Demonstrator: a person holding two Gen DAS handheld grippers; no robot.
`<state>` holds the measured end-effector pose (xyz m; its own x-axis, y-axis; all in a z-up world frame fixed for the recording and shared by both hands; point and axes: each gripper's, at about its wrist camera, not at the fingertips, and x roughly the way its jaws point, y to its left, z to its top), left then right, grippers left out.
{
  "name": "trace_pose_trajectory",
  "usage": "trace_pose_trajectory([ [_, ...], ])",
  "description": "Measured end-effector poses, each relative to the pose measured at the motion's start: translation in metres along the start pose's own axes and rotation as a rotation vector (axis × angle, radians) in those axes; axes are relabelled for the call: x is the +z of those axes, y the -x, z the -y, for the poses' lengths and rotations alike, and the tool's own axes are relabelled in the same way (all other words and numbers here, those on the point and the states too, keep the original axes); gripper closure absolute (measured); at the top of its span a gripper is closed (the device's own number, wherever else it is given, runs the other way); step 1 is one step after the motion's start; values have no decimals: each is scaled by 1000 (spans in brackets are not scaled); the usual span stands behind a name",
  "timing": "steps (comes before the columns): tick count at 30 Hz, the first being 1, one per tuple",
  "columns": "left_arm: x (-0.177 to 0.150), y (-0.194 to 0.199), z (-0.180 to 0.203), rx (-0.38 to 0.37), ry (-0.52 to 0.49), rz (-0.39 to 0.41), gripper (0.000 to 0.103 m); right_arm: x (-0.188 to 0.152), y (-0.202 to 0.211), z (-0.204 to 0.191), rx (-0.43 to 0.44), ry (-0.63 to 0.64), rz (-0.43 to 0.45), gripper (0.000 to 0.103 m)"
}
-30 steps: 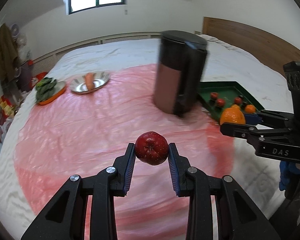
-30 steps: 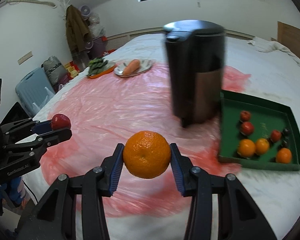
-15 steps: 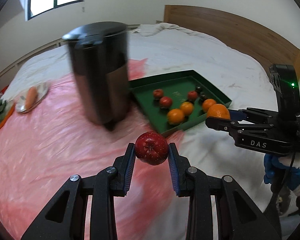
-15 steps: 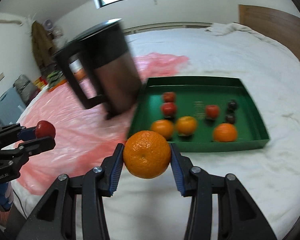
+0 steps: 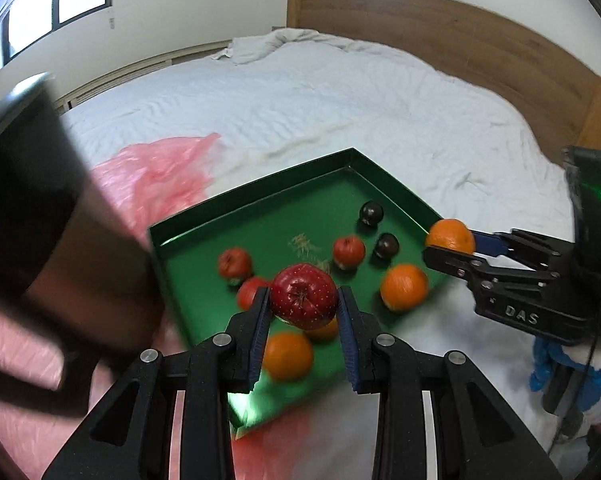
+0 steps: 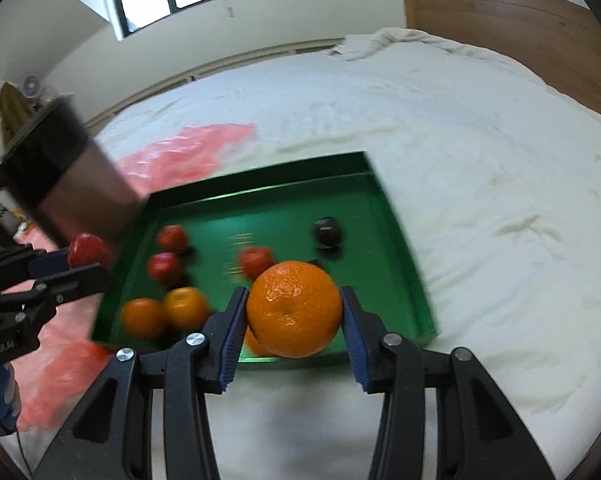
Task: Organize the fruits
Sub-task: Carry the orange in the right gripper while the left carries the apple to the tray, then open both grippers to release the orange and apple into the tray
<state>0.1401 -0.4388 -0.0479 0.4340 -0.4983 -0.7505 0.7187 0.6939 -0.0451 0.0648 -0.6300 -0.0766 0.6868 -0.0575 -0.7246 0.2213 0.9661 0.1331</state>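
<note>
My left gripper [image 5: 303, 303] is shut on a red apple [image 5: 303, 296] and holds it above the near edge of a green tray [image 5: 260, 224]. My right gripper [image 6: 294, 312] is shut on an orange [image 6: 294, 308] above the tray's near rim [image 6: 404, 248]. The tray holds several oranges [image 5: 403, 286], red fruits [image 5: 348, 249] and dark plums [image 5: 371, 212]. The right gripper with its orange [image 5: 450, 236] shows at the tray's right corner in the left wrist view. The left gripper with the apple [image 6: 86, 249] shows at the left in the right wrist view.
A tall black and brown kettle [image 5: 40, 208] stands just left of the tray on a pink plastic sheet [image 5: 156, 168]. All rests on a white bed [image 5: 340, 100] with a wooden headboard [image 5: 460, 48] at the back right. Blue gloves [image 5: 556, 372] show at right.
Both grippers have moved forward and right toward the green tray, which now lies directly under the held fruits. The kettle has slid to the left of both views.
</note>
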Motion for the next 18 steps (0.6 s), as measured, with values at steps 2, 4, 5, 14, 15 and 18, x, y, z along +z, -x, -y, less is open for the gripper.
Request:
trace_pose_trajectory([
  [2, 12, -21, 4, 9, -10, -19, 75, 4, -11, 9, -19, 2, -15, 31],
  [4, 19, -39, 5, 22, -10, -35, 75, 8, -20, 16, -35, 8, -27, 31],
  [5, 22, -49, 5, 29, -8, -46, 75, 9, -26, 19, -38, 5, -36, 31],
  [14, 19, -102, 6, 79, -44, -129, 75, -1, -58, 23, -64, 14, -84, 31],
  [15, 18, -105, 5, 81, -43, -135, 75, -3, -58, 23, -65, 10, -84, 31],
  [18, 15, -113, 5, 83, -40, -154, 75, -4, -59, 25, -62, -3, -80, 30],
])
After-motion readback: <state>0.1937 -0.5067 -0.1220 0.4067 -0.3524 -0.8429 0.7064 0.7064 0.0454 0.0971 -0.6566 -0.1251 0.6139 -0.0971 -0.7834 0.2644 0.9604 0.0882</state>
